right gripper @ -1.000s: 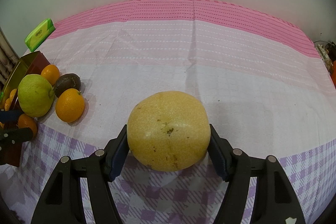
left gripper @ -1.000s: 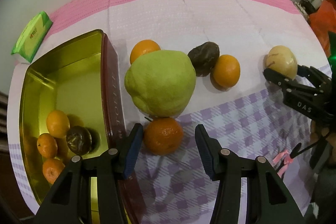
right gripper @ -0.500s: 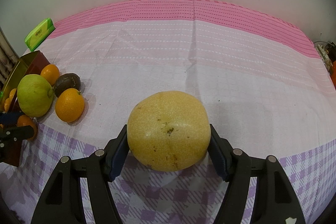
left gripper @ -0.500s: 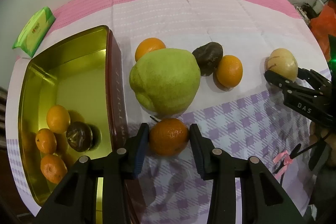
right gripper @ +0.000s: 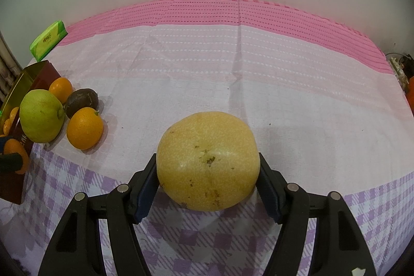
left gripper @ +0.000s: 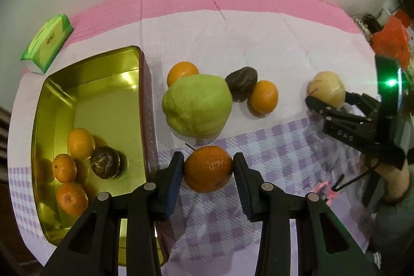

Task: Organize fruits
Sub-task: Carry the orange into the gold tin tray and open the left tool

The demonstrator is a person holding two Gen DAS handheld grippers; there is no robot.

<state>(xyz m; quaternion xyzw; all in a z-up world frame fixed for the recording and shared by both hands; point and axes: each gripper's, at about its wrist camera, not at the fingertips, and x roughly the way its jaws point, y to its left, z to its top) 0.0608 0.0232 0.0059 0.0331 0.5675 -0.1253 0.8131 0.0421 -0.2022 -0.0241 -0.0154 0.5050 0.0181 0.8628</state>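
The counter (right gripper: 271, 84) carries a cloth banded pink, pale pink and lilac check. At its left edge stands the rectangular gold-lined metal tin with dark red outer walls (left gripper: 145, 105), holding three small orange mandarins (left gripper: 80, 142) and a dark brown wrinkled fruit (left gripper: 104, 165). Just right of the tin sits the large pale green lumpy citrus (left gripper: 196, 105), touching a round orange behind it (left gripper: 181, 70); a second dark brown wrinkled fruit (left gripper: 241, 83) and another orange (left gripper: 264, 96) lie together beside it. The round yellow speckled pear-like fruit (right gripper: 208, 161) rests on the check band, well apart from that group — the right tool (right gripper: 208, 181) is clamped on its two sides. The left tool (left gripper: 208, 173) is clamped on a small deep-orange mandarin (left gripper: 208, 168), just in front of the green citrus and beside the tin's red wall. A small green tissue pack (left gripper: 47, 43) lies at the far left corner.
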